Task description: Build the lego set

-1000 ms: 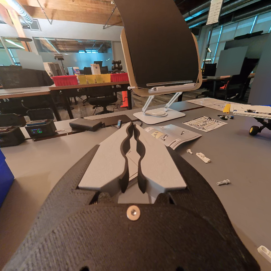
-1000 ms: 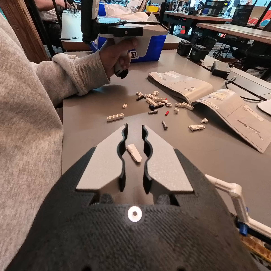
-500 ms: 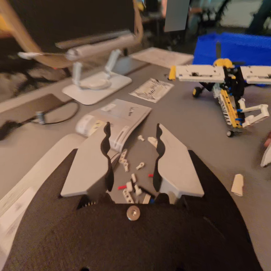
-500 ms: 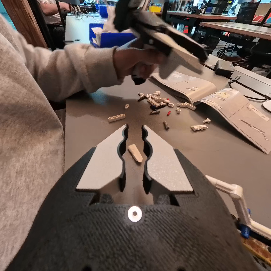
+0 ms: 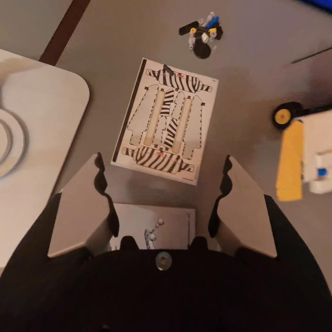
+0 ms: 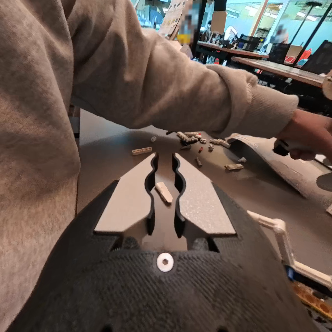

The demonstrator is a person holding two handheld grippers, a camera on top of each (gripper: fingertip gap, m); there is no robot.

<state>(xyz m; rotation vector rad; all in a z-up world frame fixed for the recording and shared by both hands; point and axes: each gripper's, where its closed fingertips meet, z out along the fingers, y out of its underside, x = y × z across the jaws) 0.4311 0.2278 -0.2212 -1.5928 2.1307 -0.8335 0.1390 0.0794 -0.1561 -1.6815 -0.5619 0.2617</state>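
In the left wrist view my left gripper [image 5: 163, 158] is wide open and empty. It points down at the grey table over a striped sticker sheet [image 5: 165, 120], with an open instruction booklet [image 5: 161, 224] under its fingers. The partly built white and yellow model [image 5: 289, 161], with a yellow-hubbed wheel [image 5: 282, 116], lies to the right. In the right wrist view my right gripper [image 6: 165, 155] is open by a narrow gap. A small white wedge piece [image 6: 163, 191] lies on the table between its fingers, touching neither.
Loose pieces [image 6: 190, 138] and a white beam [image 6: 142, 150] lie beyond the right gripper. The person's grey sleeve [image 6: 161, 80] crosses above them. A white stand base [image 5: 36, 125] is at the left. A small pile of parts [image 5: 201, 34] lies beyond the sticker sheet.
My left gripper has opened from shut to wide, swung right and tipped down over the sticker sheet. The person's arm now reaches across the right wrist view. My right gripper has barely moved.
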